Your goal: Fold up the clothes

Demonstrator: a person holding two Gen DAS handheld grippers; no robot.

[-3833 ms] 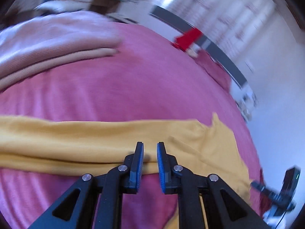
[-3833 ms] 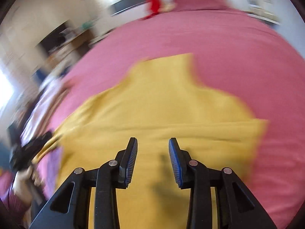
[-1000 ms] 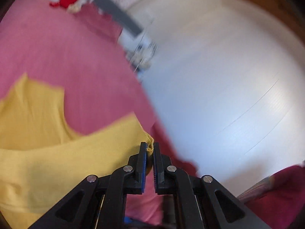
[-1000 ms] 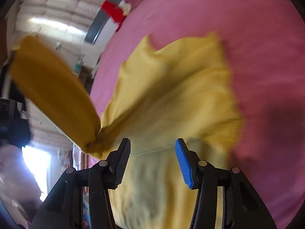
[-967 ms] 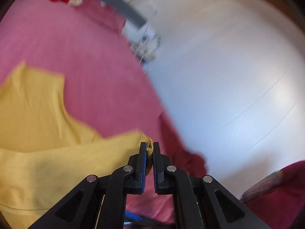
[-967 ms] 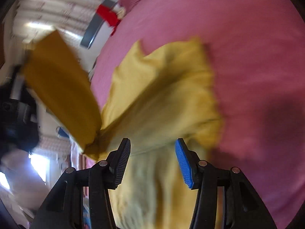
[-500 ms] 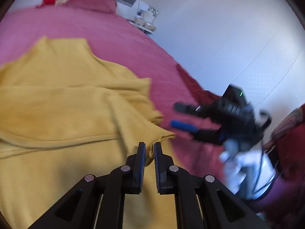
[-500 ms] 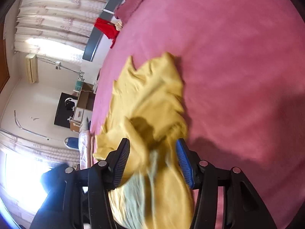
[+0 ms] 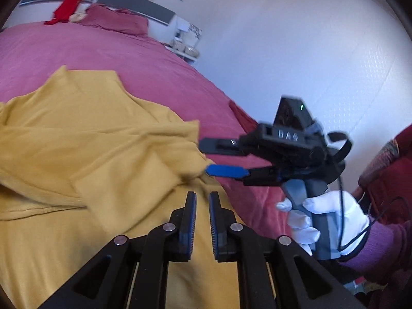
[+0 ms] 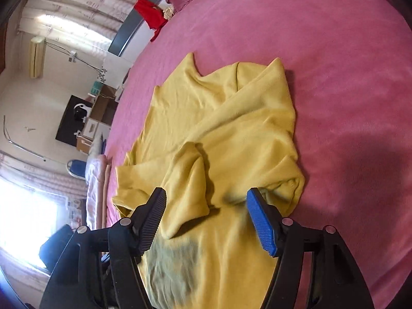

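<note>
Since the earlier pictures, the yellow sleeve that the left gripper (image 9: pixel 202 200) carried in the air now lies down across the sweater (image 9: pixel 85 139), and in the left wrist view the cloth edge is no longer pinched between the pads. Its jaws are opening, with only a narrow gap so far, and nothing is between them; they hover just above the sweater's lower part. Beside them the right gripper (image 9: pixel 215 155) reaches in from the right, held by a white-gloved hand (image 9: pixel 327 216), with its fingers near the folded edge of the cloth. I judge that this sleeve fold is now laid and released.

In the right wrist view, the sweater (image 10: pixel 231 128) lies on the pink bed (image 10: pixel 347 64), no more lifted or blurred, with the sleeve folded diagonally over the body and some loose wrinkles in the middle. The right gripper (image 10: pixel 206 206) has its jaws opening, quite wide already, and they stand over a raised ridge of cloth without pressing on it. The fold looks rough, so some smoothing probably remains before the next fold.
</note>
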